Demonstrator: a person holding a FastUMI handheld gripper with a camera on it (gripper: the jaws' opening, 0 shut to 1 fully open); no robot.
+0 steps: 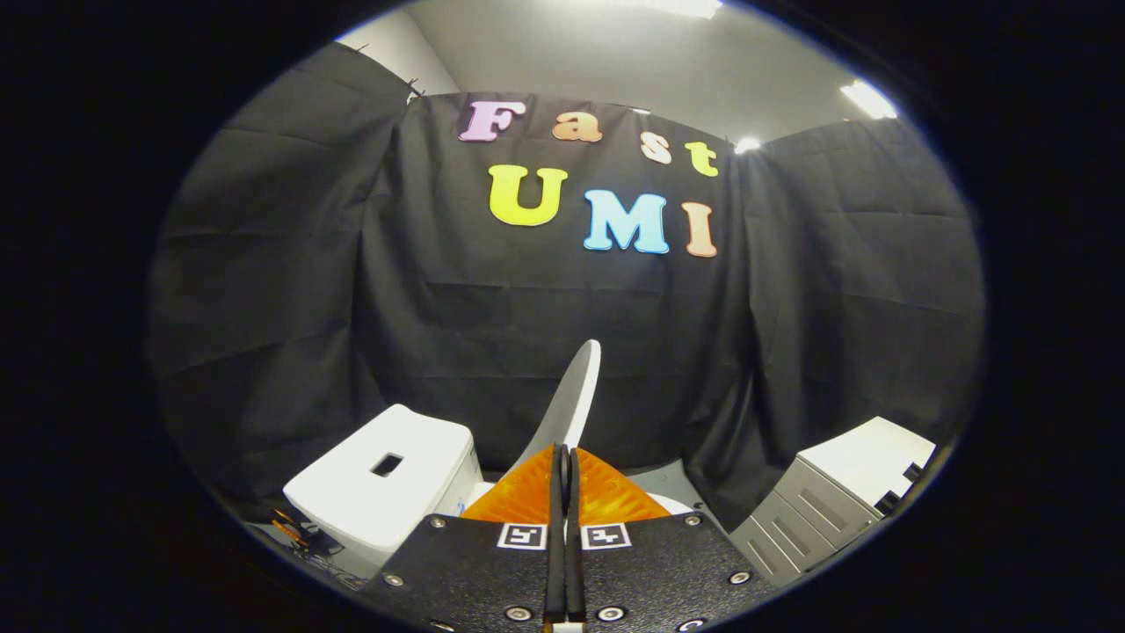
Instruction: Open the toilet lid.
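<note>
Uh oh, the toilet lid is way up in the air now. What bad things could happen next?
1. The tool pinches only the thin edge of the toilet lid, which stands raised and slightly tilted. If the fingers slip, it might fall and slam.
2. The white tank sits close beside the lid. Pushing too hard could bang the lid against it.
3. A grey cabinet stands on the other side; a wide swing of the tool might hit it.

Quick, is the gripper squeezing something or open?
Gripper: fingers closed on the edge of the raised toilet lid.
</note>
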